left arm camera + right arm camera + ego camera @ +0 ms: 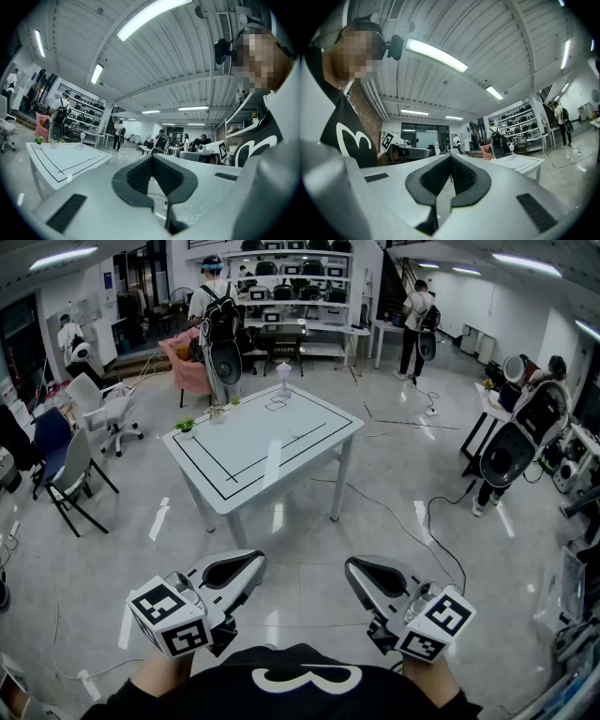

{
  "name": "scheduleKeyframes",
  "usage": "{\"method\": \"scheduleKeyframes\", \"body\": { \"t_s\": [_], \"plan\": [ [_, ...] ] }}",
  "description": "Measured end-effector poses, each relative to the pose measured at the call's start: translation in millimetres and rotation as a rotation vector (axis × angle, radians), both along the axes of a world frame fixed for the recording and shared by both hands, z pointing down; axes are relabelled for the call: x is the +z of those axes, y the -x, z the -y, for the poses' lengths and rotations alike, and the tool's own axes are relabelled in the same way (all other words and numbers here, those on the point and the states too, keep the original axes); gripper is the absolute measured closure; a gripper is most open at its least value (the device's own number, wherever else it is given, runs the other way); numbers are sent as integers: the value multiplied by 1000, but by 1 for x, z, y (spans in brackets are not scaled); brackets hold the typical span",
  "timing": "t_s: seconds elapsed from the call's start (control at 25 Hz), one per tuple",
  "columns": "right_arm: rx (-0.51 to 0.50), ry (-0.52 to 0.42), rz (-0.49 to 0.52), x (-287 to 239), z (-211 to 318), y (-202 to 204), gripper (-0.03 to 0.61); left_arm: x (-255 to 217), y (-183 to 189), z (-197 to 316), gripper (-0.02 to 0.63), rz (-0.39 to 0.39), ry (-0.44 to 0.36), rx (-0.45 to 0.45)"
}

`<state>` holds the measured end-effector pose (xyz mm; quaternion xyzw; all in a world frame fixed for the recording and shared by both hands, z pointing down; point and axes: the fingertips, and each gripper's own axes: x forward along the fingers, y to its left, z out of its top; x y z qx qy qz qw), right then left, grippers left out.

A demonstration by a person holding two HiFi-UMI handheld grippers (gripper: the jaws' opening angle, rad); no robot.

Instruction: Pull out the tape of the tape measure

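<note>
Tape measure detail is too small to tell from here: the only candidates are a few tiny items at the far end of the white table (253,442), well ahead of both jaw tips, namely a pale upright object (284,374), a small dark outlined shape (277,405) lying flat just in front of it, and little green plants (186,425) at the left corner, and I cannot say which of these, if any, is the tape measure. The left gripper (251,564) and the right gripper (354,568) are held low and level side by side, tips pointing toward the table; each gripper's own view shows its ribbed dark pads pressed together with nothing between them. A thin black line (208,472) traces a rectangle just inside the table's edges, and the near corner points toward the gap between the two grippers. Bare glossy floor (300,549) lies between the jaw tips and the near table legs. Left of the left jaws, beyond open floor, stand a dark folding chair (70,470) and a white office chair (103,404); right of the right jaws a black cable (441,531) snakes across the floor, and further right a person (525,427) stands beside a desk
</note>
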<state>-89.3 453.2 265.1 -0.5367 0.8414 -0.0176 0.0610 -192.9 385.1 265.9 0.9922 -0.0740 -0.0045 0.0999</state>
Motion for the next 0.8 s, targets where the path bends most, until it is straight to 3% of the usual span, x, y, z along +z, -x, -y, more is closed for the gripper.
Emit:
{"method": "scheduleKeyframes", "body": {
  "t_s": [0.4, 0.64, 0.8],
  "plan": [
    [5, 18, -11, 0, -12, -2, 575, 0, 6, -7, 606, 6, -13, -41],
    [58, 36, 57, 16, -6, -18, 575, 15, -7, 1, 604, 31, 24, -43],
    [132, 49, 79, 29, 1, -35, 570, 24, -23, 7, 540, 52, 27, -19]
  ]
}}
